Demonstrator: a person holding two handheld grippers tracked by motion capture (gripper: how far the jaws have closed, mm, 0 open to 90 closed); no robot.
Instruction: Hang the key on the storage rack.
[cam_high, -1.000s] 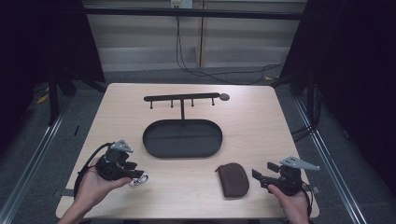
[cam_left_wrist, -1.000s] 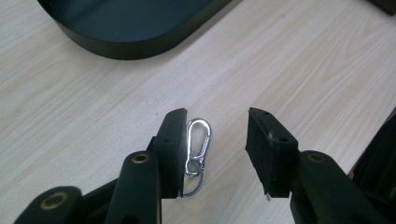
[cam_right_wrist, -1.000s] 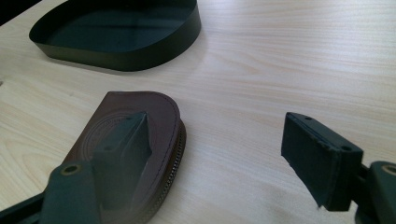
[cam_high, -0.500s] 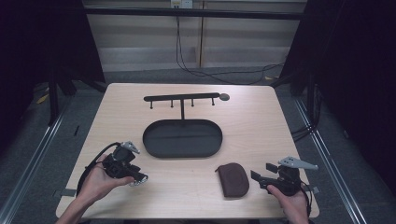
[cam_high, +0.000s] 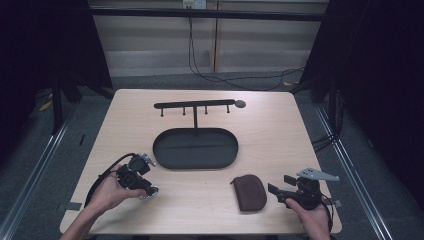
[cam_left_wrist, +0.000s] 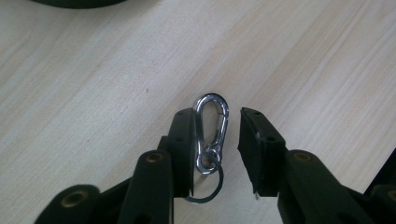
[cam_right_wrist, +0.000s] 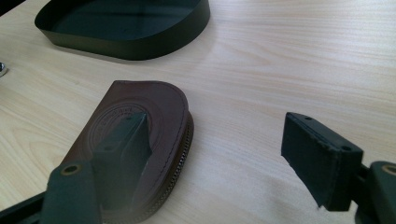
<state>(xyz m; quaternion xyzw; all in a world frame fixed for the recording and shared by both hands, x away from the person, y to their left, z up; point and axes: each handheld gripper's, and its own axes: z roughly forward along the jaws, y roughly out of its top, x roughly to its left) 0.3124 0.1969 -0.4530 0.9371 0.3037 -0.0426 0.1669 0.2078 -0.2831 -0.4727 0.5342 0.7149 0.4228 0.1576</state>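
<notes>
On the pale wooden table (cam_high: 280, 130), the left gripper (cam_left_wrist: 217, 140) straddles the silver metal carabiner clip (cam_left_wrist: 211, 133) with jaws narrowly parted, apparently for pickup, while the right gripper (cam_right_wrist: 224, 154) waits wide open beside the brown leather zip pouch (cam_right_wrist: 135, 140).

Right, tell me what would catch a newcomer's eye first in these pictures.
First the silver carabiner clip lying on the wooden table, between the open jaws of the left gripper. Next the brown leather pouch at the near right, beside the open right gripper. Behind them sits a black oval tray at the table's middle, with a hook rack beyond it.
</notes>
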